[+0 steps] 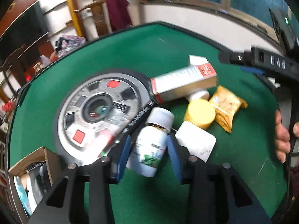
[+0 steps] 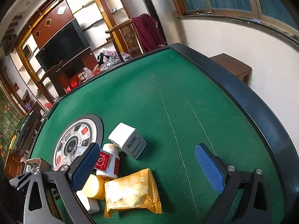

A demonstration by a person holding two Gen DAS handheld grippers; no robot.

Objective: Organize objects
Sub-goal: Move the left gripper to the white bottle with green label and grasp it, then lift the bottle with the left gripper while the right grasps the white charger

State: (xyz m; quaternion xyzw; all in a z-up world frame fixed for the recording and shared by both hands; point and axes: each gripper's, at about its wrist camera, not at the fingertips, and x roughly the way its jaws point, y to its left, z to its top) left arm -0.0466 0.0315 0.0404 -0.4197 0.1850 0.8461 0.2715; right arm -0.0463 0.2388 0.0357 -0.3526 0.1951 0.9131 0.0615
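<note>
Bottles, boxes and a snack packet are lying in a small heap on the green table (image 2: 186, 93), all just beside the round silver hub (image 1: 97, 110) set in the table's middle. On the side of that hub nearest the camera, the left gripper (image 1: 148, 153) is reaching down around a white bottle (image 1: 149, 149) with a green label; its blue pads are sitting at either side of the bottle, though blur is hiding whether they are pressing on it. Beyond the bottle from the hub, a yellow-capped jar (image 1: 200, 114), a yellow snack packet (image 2: 130, 190) and a long silver box (image 1: 184, 83) are lying close together. A cardboard box (image 1: 35, 166) is standing at the hub's other side. The right gripper (image 2: 147, 168) is hovering over the packet with its jaws spread wide, holding nothing.
</note>
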